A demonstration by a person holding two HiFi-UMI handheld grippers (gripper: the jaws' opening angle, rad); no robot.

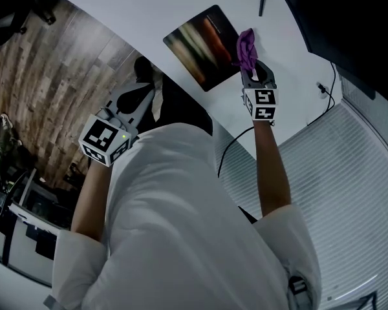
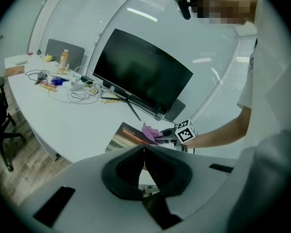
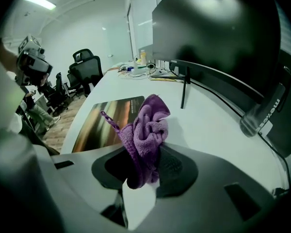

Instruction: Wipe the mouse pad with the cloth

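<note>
Right tool (image 3: 145,166): jaws clamped on the purple cloth (image 3: 148,130). The cloth is bunched. A wad sticks out forward past the tips and a thin corner strand flops to the left.

Left tool (image 2: 144,152): jaws together, nothing between them. In the head view it is held back off the desk (image 1: 149,5) edge, over the floor and well apart from the work.

Progress, as a judgement:
- The cloth is already in grasp and brought up to the pad, so the pickup part is done.
- The wiping itself looks to be at its start or at the end of a pass. The pad surface shows no sign either way, so I can't tell how much has been covered.
- Left to do is most likely sweeping the cloth across the whole pad.

Where the mouse pad (image 1: 200,44) lies:
- It is flat on the desk, a dark rectangle with a streaky orange/green print.
- In the right gripper view it sits ahead and to the left of the tool.
- In the head view the cloth wad sits at the pad's right edge, near the corner, roughly over the pad/desk boundary.
- I can't tell whether the cloth is pressed on the pad or just above it.
- Most of the pad stretches away to the left of the cloth.

Further out, a big dark monitor (image 3: 218,38) stands behind the pad on a thin stand. There is loose clutter and cables far down the desk.
</note>
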